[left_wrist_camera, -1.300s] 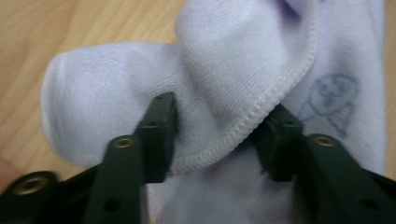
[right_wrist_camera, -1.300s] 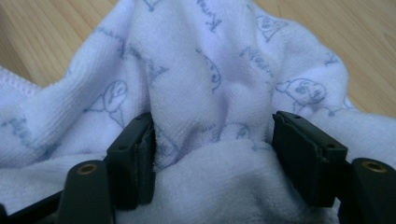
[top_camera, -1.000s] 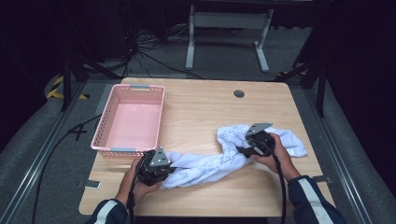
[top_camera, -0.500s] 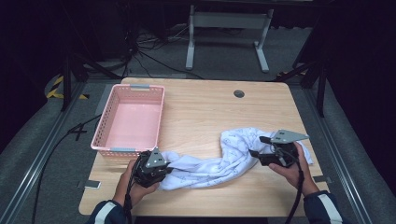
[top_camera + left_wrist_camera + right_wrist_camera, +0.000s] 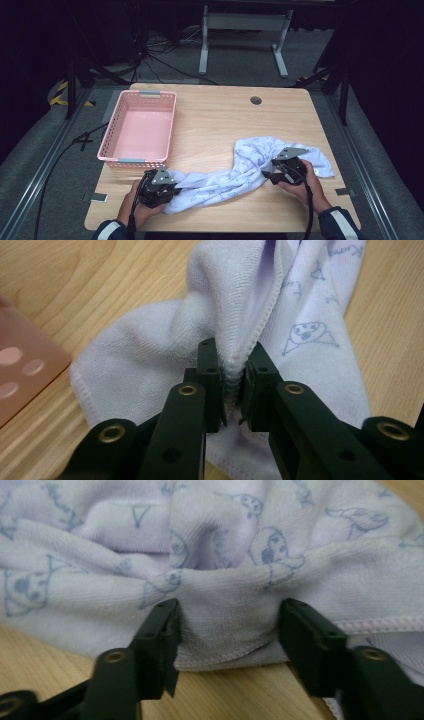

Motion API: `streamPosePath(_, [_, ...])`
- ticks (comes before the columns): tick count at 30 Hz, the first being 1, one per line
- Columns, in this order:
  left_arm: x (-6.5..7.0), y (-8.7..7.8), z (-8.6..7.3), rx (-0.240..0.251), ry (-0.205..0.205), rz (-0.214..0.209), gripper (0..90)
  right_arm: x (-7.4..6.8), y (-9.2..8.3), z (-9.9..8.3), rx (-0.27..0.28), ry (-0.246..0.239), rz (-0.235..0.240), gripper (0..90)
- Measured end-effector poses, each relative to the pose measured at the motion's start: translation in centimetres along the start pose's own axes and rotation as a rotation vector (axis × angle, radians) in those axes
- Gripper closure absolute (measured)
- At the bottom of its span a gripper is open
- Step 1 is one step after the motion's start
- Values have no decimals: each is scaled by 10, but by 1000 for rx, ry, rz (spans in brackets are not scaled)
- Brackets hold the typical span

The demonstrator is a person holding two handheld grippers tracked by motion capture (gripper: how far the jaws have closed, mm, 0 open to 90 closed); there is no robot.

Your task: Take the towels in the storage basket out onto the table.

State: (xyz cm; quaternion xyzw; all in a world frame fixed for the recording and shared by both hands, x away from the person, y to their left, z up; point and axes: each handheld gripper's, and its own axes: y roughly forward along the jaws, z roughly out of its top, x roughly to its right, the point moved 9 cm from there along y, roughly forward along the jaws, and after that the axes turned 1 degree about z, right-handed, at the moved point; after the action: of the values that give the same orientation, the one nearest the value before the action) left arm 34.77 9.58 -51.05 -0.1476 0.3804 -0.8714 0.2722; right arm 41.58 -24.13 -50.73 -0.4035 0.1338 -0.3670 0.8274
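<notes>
Towel (image 5: 240, 172): lies lengthwise across the lower middle of the table (image 5: 220, 115), lower-left end pinched in the left hand-held gripper (image 5: 159, 186); right hand-held gripper (image 5: 272, 175), jaws just closing, straddles its right-hand fold, nearer the bunched bulk.

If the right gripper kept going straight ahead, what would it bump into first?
The right gripper would meet the bunched white terry towel with blue cartoon prints at once; a fold already sits between its closing jaws, probably not yet squeezed.

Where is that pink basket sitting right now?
In the high view the pink basket sits on the table's left side, just beyond the left gripper and left of the towel.
</notes>
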Motion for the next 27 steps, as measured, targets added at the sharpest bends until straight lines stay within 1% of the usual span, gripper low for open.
streamPosePath(1, [-1, 0, 0, 4, -4, 6, 809, -1, -2, 0, -3, 4, 10, 677])
streamPosePath(2, [-4, -2, -1, 5, -6, 14, 810, -2, -3, 0, 2, -1, 17, 748])
streamPosePath(3, [-7, -5, -1, 5, -5, 20, 813, -1, -8, 0, 2, -8, 15, 800])
streamPosePath(4, [-9, -6, -1, 16, -14, 24, 817, -1, -13, -1, 4, -5, 18, 823])
streamPosePath(5, [-13, -9, -2, 19, -25, 42, 824, 0, -18, -2, 14, -7, 21, 829])
streamPosePath(6, [-17, -13, -3, 37, -60, 32, 824, 1, -25, -3, 22, -3, 8, 831])
streamPosePath(7, [-19, -17, -3, 55, -81, 20, 825, 2, -34, -6, 30, 2, 5, 833])
streamPosePath(8, [-22, -20, -3, 69, -99, 27, 828, 1, -42, -9, 41, 16, 14, 833])
streamPosePath(9, [-25, -24, -4, 70, -94, 34, 832, -1, -48, -13, 44, 15, 22, 834])
streamPosePath(10, [-26, -26, -5, 80, -102, 42, 832, -3, -54, -17, 47, 15, 23, 834])
streamPosePath(11, [-27, -29, -6, 81, -111, 44, 834, -6, -60, -22, 43, 16, 38, 837])
streamPosePath(12, [-29, -31, -6, 94, -111, 52, 833, -11, -66, -26, 45, 20, 58, 839])
streamPosePath(13, [-29, -31, -6, 94, -111, 52, 830, -11, -66, -26, 45, 20, 58, 839])
streamPosePath(14, [-31, -34, -7, 107, -130, 59, 830, -17, -70, -32, 36, 26, 86, 840])
streamPosePath(15, [-33, -37, -8, 112, -129, 65, 826, -28, -72, -40, 4, 19, 144, 845])
streamPosePath(16, [-33, -38, -10, 113, -136, 67, 823, -39, -73, -49, -22, -1, 182, 847])
streamPosePath(17, [-34, -38, -14, 93, -139, 73, 816, -54, -73, -58, -50, -3, 246, 841])
streamPosePath(18, [-34, -38, -14, 93, -139, 73, 816, -54, -73, -58, -50, -3, 246, 841])
streamPosePath(19, [-35, -38, -15, 90, -133, 79, 816, -63, -73, -64, -77, -16, 284, 832])
streamPosePath(20, [-34, -37, -18, 81, -137, 73, 812, -68, -72, -67, -91, -22, 288, 813])
streamPosePath(21, [-33, -36, -19, 74, -140, 78, 806, -72, -71, -70, -100, -29, 292, 784])
streamPosePath(22, [-34, -37, -21, 65, -133, 98, 796, -76, -71, -73, -115, -29, 302, 720])
streamPosePath(23, [-34, -36, -22, 60, -133, 96, 774, -79, -70, -75, -127, -41, 295, 630])
streamPosePath(24, [-35, -36, -23, 54, -135, 102, 727, -78, -70, -75, -121, -38, 277, 572])
streamPosePath(25, [-34, -36, -25, 54, -145, 108, 667, -76, -71, -74, -104, -27, 262, 560])
streamPosePath(26, [-34, -36, -26, 54, -152, 108, 611, -70, -75, -68, -64, -33, 231, 486])
streamPosePath(27, [-35, -35, -28, 41, -156, 107, 575, -66, -78, -63, -37, -33, 203, 451])
